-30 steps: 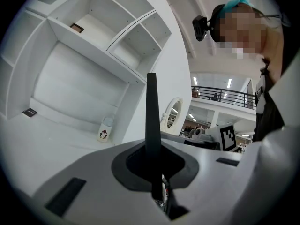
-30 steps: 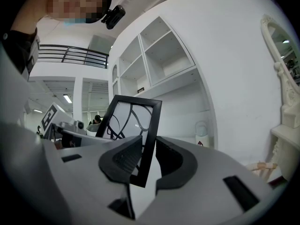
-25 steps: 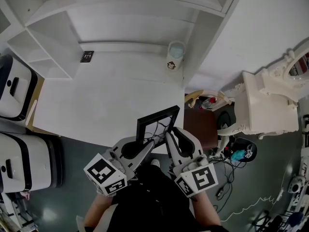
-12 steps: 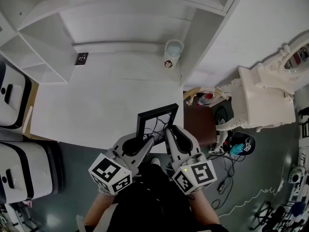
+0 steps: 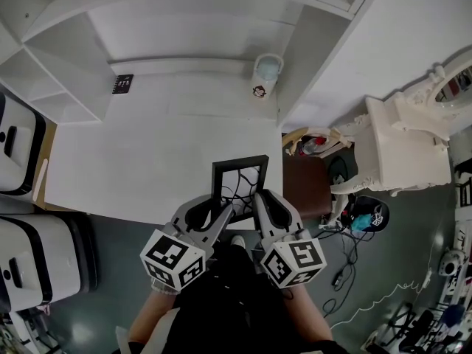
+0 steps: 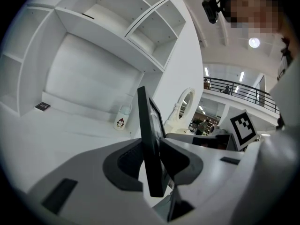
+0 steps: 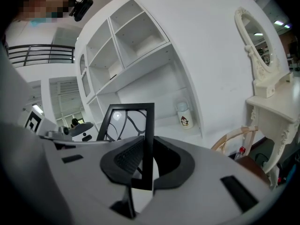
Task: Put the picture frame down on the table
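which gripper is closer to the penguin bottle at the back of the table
Right. The right gripper clamps the right edge of the picture frame, nearly in line with the bottle; the left gripper clamps its left edge, further off.

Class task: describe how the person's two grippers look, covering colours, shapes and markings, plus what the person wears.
The left gripper and right gripper match: pale grey moulded bodies, with black textured pads lining the jaws. Each carries a white cube printed with black square markers at its rear. No cables show on them. The person wears dark clothing.
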`<control>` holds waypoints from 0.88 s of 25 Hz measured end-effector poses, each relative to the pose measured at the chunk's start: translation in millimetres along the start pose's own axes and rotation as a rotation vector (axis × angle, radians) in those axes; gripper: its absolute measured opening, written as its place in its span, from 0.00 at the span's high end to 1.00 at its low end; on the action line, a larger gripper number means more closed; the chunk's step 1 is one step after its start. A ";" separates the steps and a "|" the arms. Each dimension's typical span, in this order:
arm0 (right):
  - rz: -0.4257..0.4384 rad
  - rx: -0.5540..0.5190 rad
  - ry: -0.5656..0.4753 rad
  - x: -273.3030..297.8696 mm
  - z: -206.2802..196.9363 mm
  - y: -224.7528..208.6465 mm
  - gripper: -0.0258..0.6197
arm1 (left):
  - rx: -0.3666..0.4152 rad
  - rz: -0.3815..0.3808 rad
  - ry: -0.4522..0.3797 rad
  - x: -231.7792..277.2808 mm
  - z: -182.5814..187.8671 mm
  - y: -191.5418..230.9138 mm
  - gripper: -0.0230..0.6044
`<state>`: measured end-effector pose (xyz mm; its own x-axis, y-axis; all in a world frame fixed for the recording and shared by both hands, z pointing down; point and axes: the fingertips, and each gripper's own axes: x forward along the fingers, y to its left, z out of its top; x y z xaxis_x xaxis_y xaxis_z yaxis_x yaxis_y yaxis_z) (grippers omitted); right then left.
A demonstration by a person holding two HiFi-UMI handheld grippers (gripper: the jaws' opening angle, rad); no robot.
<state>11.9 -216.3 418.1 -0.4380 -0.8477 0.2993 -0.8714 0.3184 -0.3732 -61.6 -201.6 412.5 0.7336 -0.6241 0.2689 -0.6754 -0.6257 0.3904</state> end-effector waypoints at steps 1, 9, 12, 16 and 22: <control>-0.005 0.003 0.009 2.0 -3.7 -1.5 0.86 | -0.006 0.005 0.011 1.4 -3.7 2.6 0.82; -0.056 0.022 0.109 16.8 -47.2 -21.1 0.86 | -0.072 -0.008 0.117 17.8 -45.3 24.6 0.82; -0.079 0.035 0.145 20.9 -64.1 -31.9 0.86 | -0.109 -0.012 0.160 27.0 -63.6 31.2 0.82; -0.109 0.054 0.189 27.1 -86.7 -43.5 0.86 | -0.152 -0.001 0.209 35.9 -87.1 41.1 0.82; -0.146 0.085 0.271 41.5 -127.1 -59.8 0.86 | -0.170 0.046 0.303 47.5 -123.9 57.4 0.82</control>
<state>17.8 -216.6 564.4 -0.3629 -0.7342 0.5738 -0.9126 0.1556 -0.3781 -56.2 -209.1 556.8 0.7090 -0.4669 0.5285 -0.7047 -0.4975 0.5059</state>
